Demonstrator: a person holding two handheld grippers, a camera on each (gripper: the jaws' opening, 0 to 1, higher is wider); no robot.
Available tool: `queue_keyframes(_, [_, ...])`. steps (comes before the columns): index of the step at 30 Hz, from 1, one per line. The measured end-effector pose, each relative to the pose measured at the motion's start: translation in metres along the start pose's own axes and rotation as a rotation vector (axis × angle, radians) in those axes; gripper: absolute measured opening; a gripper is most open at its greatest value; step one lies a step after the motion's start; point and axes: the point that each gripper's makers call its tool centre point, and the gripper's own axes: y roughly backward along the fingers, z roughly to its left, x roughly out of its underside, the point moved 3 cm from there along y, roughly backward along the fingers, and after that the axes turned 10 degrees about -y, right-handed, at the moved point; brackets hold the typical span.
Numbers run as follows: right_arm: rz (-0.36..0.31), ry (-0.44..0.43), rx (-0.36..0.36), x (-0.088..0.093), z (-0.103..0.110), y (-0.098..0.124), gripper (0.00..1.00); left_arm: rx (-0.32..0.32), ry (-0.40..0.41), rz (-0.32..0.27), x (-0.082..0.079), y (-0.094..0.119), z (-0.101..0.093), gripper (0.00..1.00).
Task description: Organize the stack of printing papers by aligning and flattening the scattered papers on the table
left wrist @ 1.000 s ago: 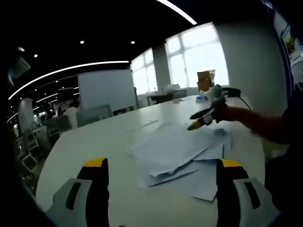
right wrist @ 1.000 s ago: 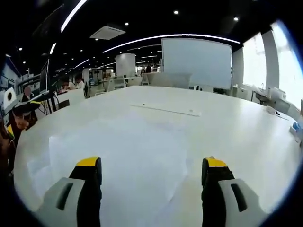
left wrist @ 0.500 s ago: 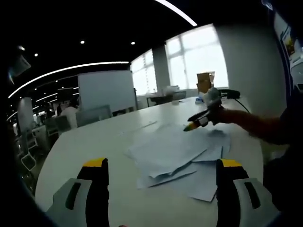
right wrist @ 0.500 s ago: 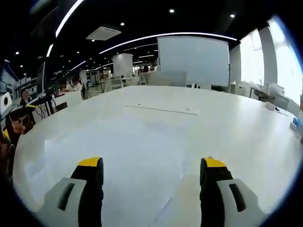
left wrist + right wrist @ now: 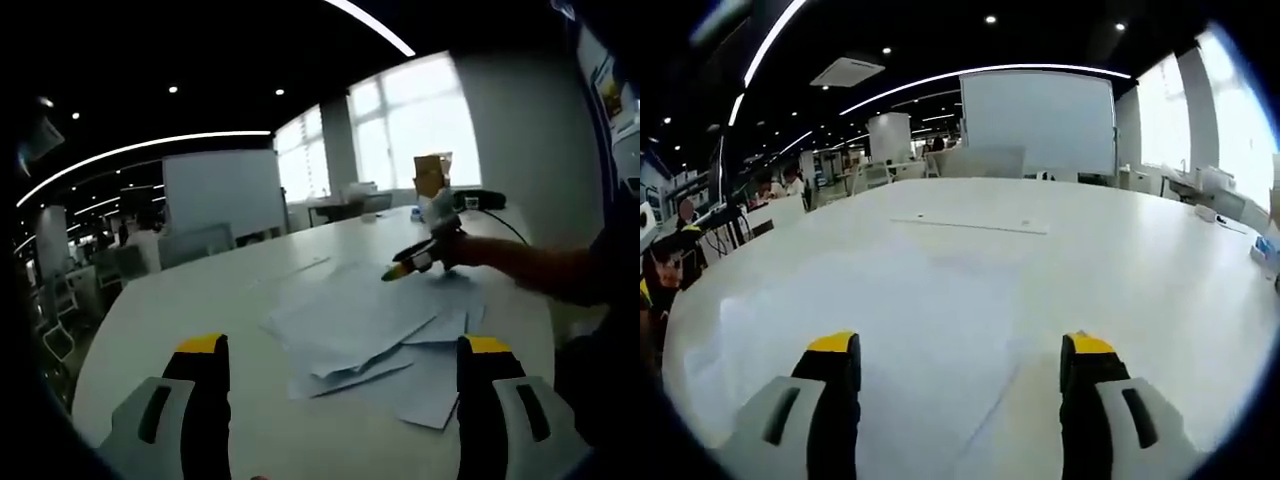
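A wide white counter (image 5: 200,300) runs across both views, with a dim office of desks, ceiling light strips and bright windows (image 5: 420,120) behind it. A large white board (image 5: 1036,125) stands at the far side of the counter in the right gripper view.

The loose papers (image 5: 365,325) lie scattered and overlapping on the counter toward the right of the left gripper view, their corners fanned out at different angles, not squared up. In the right gripper view pale sheets (image 5: 890,330) lie flat just ahead of the jaws, their edges hard to make out against the white surface.

The left tongs (image 5: 340,360) sit low over the counter with their yellow-tipped jaws wide apart, holding nothing, the papers lying ahead between and to the right of them. The right tongs (image 5: 958,360) are likewise spread apart and empty. In the left gripper view the right tongs (image 5: 400,268) reach in from the right on a person's arm (image 5: 540,272), their tips just above the far edge of the paper pile.

A brown cardboard box (image 5: 432,168) stands at the far end near the windows.
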Motion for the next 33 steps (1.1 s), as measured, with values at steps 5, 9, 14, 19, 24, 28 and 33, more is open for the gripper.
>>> queue_keyframes(5, [-0.014,-0.001,0.007,-0.0012,-0.0039,-0.0029,0.74,0.002,0.002,0.002,0.0017,-0.0016,-0.0009,0.96])
queue_keyframes(9, [-0.006,0.007,0.014,0.0020,-0.0035,-0.0036,0.73,0.006,0.005,0.005,0.0035,-0.0032,-0.0016,0.96])
queue_keyframes(14, [-0.004,0.004,0.011,0.0024,-0.0029,-0.0038,0.70,0.008,0.008,0.005,0.0043,-0.0044,-0.0014,0.96])
queue_keyframes(19, [-0.002,0.001,0.028,0.0035,-0.0065,-0.0030,0.59,0.010,0.008,0.006,0.0050,-0.0053,-0.0015,0.96])
queue_keyframes(24, [-0.004,-0.003,0.031,0.0037,-0.0078,-0.0025,0.55,0.015,0.007,0.011,0.0062,-0.0056,-0.0026,0.96])
queue_keyframes(28, [-0.003,0.016,0.045,0.0049,-0.0083,-0.0028,0.51,0.011,0.009,0.007,0.0056,-0.0050,-0.0022,0.96])
queue_keyframes(33, [-0.004,0.018,0.047,0.0055,-0.0075,-0.0028,0.46,0.010,0.011,0.009,0.0075,-0.0054,-0.0034,0.96])
